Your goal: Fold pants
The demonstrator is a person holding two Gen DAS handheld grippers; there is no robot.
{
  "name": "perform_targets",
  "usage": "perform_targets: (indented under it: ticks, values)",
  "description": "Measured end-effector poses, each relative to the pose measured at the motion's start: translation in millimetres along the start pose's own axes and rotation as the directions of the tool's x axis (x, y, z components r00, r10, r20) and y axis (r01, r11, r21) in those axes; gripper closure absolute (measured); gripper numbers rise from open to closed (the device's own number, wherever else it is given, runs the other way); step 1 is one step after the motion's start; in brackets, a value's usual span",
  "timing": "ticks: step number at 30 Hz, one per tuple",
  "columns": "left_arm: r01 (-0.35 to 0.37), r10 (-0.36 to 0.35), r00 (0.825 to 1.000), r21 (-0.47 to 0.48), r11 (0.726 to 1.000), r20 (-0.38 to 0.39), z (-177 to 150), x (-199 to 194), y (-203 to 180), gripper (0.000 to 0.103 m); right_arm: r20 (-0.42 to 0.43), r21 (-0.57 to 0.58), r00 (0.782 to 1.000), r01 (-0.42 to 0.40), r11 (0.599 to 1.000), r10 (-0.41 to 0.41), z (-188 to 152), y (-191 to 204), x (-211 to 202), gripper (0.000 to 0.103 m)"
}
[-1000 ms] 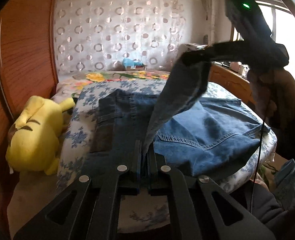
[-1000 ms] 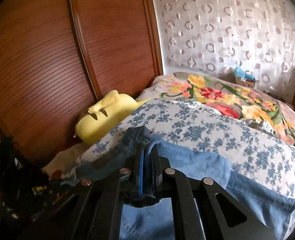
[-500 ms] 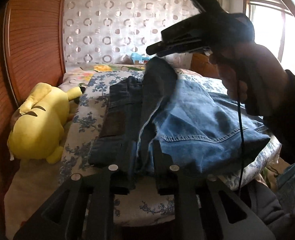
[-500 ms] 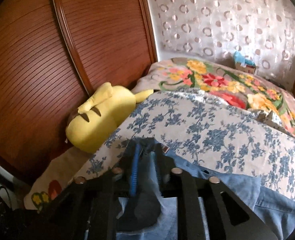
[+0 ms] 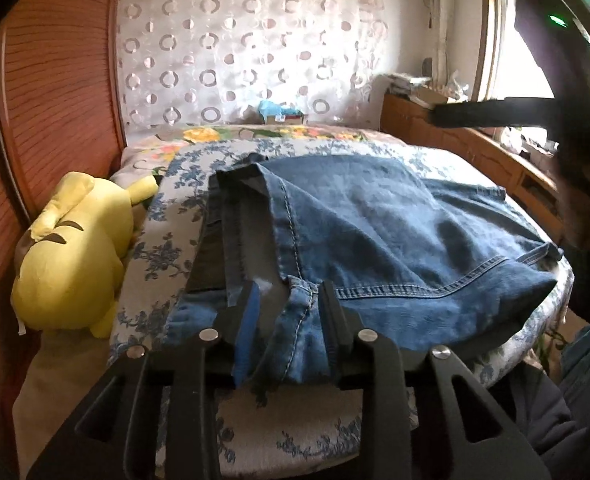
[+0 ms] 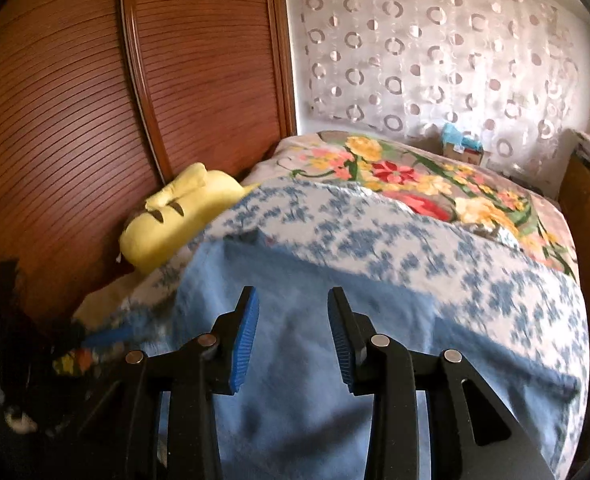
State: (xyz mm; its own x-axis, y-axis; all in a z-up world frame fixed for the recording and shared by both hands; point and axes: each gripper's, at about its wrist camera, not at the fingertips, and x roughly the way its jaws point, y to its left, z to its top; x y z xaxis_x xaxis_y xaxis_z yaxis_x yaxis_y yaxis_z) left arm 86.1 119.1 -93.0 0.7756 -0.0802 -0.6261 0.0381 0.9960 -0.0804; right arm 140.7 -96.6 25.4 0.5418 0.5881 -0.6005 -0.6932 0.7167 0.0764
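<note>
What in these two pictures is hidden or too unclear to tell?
- Left wrist view: the near edge of the jeans is covered by the left tongs, so the fold there is unseen.
- Left wrist view: the right tongs are dark and backlit by the window; their tips cannot be made out.
- Right wrist view: the jeans are motion-blurred; seams unreadable.
- Both views: the small blue thing by the curtain is too small to identify.

Yellow plush (image 5: 71, 252) beside blue-floral quilt (image 5: 163, 240); wood wardrobe (image 6: 95, 100) behind.
</note>
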Motion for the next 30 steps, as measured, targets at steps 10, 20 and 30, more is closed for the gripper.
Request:
perform_targets:
  ticks: [10,20,30]
  values:
    - [0.02,-0.019,0.998,0.024,1.0,-0.052,-6,16,-7,0.074,-0.038,0.019,0.995,0.089,0.996,-0.088,-72,-27,-33,0.066]
    - [0.005,-0.005,0.998,-0.001,1.0,0.066,-1,-37,-1,0.097,-0.049,0.088,0.997,0.069,0.994,-0.065,-102,-34,-33,0.066]
    - [-0.029,0.03,0.999,-0.027,0.999,0.018,-12,-30,9,0.097,-0.068,0.04,0.997,0.043,0.998,-0.04,-119,-14,-21,0.066]
